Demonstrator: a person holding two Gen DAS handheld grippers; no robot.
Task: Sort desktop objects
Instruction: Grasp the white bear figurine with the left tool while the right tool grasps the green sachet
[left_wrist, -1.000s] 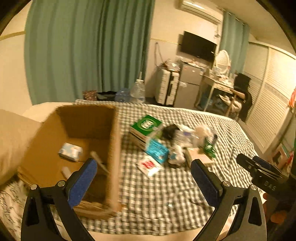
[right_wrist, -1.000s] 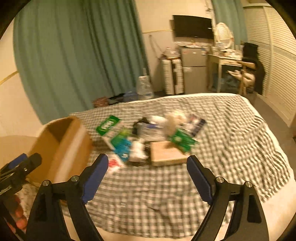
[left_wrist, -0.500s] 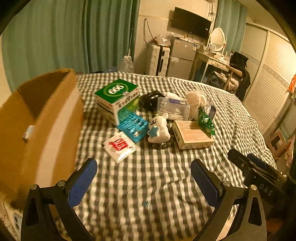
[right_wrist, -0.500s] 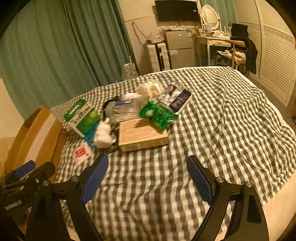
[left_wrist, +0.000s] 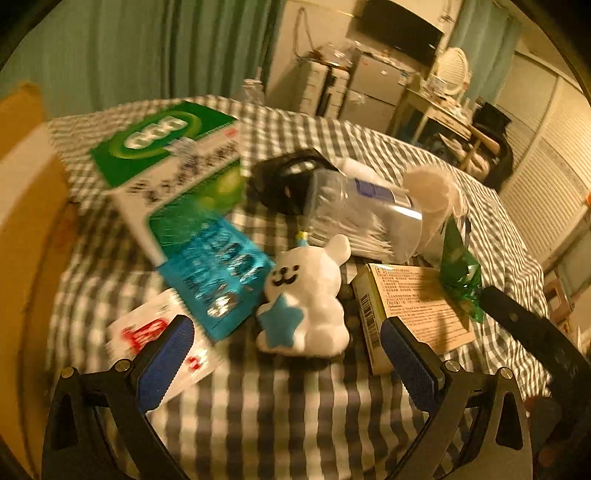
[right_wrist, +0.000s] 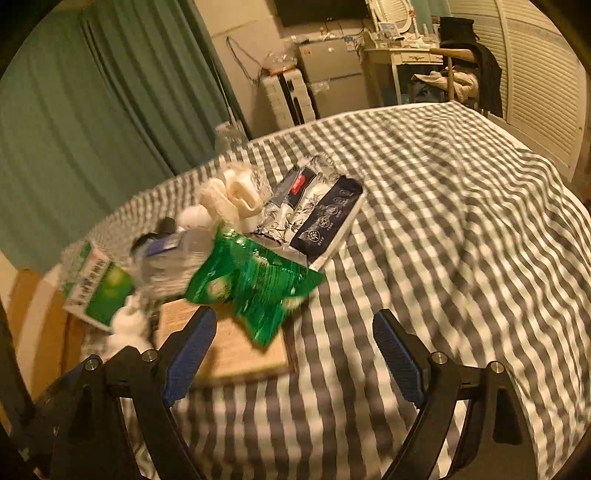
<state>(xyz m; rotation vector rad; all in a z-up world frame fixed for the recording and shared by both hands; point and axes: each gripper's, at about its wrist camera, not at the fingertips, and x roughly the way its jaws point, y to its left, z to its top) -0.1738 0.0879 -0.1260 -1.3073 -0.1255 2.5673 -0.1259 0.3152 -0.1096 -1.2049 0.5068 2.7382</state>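
White plush toy (left_wrist: 308, 295) lies just beyond the spread, empty left hand-held gripper (left_wrist: 286, 354).

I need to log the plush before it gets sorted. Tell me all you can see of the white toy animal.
The white plush animal looks soft and fuzzy, with a raised ear, a drawn black face and a blue star on its front. It sits upright on the checked cloth, between the blue packet and the tan box, ungripped.
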